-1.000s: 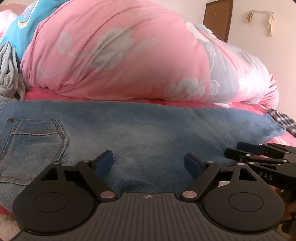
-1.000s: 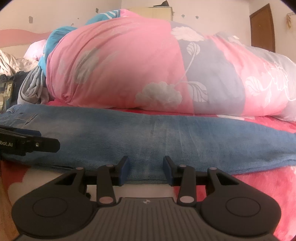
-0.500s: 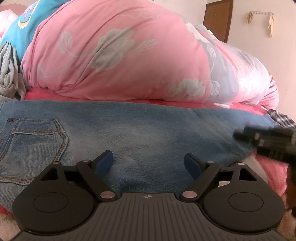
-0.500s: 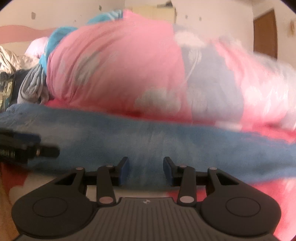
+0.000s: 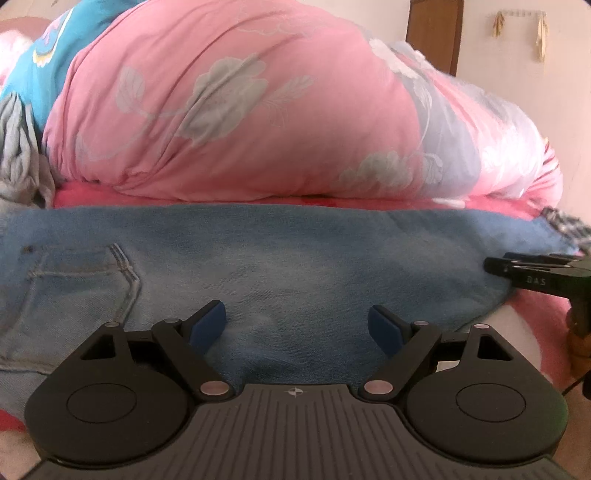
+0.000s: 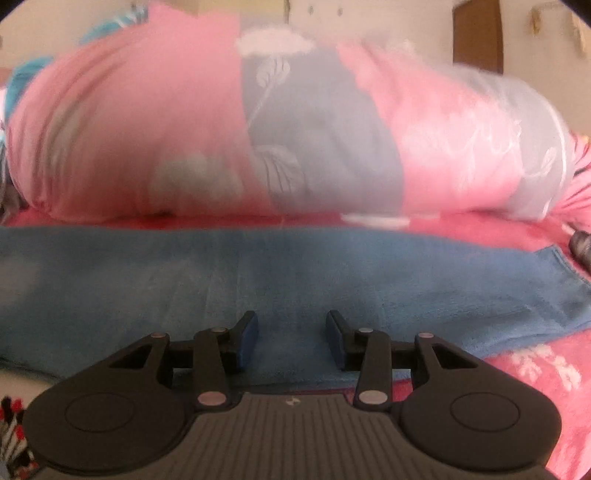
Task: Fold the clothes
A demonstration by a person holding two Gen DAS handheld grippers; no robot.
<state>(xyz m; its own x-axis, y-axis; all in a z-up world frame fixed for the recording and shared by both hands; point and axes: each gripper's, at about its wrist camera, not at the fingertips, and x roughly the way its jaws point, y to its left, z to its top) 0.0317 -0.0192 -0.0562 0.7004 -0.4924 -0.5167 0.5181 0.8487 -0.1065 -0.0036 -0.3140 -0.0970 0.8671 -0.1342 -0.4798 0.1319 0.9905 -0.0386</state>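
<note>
Blue jeans (image 5: 295, 258) lie flat across the pink bed, with a back pocket (image 5: 81, 280) at the left. My left gripper (image 5: 297, 325) hovers low over the seat of the jeans, jaws wide apart, nothing between the pads. In the right wrist view the jeans leg (image 6: 295, 273) runs across the frame to its hem (image 6: 561, 266). My right gripper (image 6: 291, 334) stands at the leg's near edge, jaws partly open with a clear gap and no cloth pinched. The right gripper (image 5: 493, 263) also shows side-on at the right edge of the left wrist view.
A big rolled pink floral quilt (image 5: 240, 110) lies right behind the jeans. A grey garment (image 5: 18, 155) is heaped at the far left and checked cloth (image 5: 569, 225) beyond the hem. Pink bedspread (image 6: 535, 369) shows bare at the right. A brown door (image 5: 436, 29) stands behind.
My right gripper has slid to the right along the jeans leg, so the hem now shows in its view. The left gripper has stayed where it was.
</note>
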